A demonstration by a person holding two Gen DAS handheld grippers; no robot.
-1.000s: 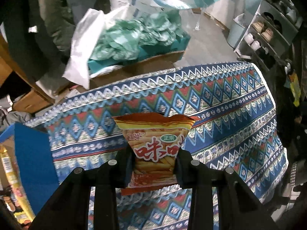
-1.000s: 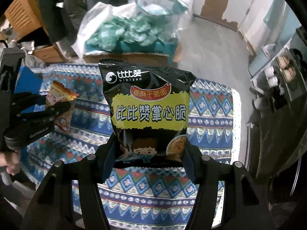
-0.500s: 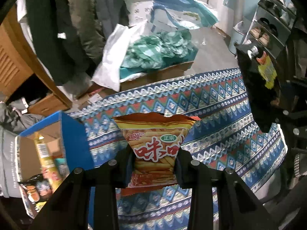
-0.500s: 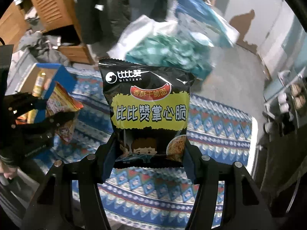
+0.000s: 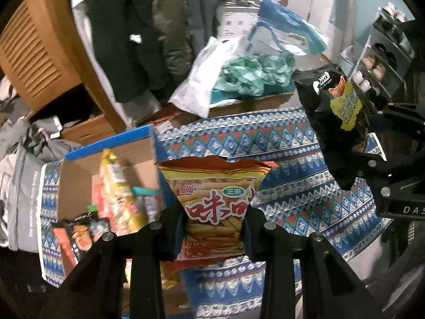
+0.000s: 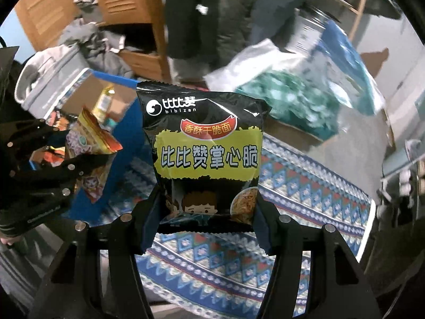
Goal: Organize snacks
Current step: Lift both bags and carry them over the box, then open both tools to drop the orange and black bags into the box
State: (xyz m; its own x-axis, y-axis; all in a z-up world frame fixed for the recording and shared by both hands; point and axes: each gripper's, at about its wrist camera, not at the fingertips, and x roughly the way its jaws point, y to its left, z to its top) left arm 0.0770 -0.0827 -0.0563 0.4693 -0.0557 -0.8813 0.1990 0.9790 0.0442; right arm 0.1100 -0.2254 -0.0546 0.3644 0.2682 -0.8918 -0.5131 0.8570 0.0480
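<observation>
My left gripper (image 5: 213, 235) is shut on an orange snack bag (image 5: 215, 194) and holds it upright above the patterned cloth (image 5: 292, 170). My right gripper (image 6: 207, 222) is shut on a black snack bag (image 6: 207, 154). The black bag also shows at the right of the left wrist view (image 5: 334, 122). The orange bag also shows at the left of the right wrist view (image 6: 90, 154). A blue-edged cardboard box (image 5: 111, 143) with several snacks inside stands to the left; in the right wrist view it lies behind the orange bag (image 6: 87, 90).
Beyond the cloth lies a carton of green packets (image 5: 252, 77) with a white plastic bag (image 5: 202, 79). A wooden cabinet (image 5: 39, 47) and hanging coats (image 5: 138, 32) stand at the back left. A shoe rack (image 5: 382, 61) stands at the right.
Both grippers have swung left with their bags. The blue-edged box of snacks has come into view at the left, and the black bag now shows in the left wrist view.
</observation>
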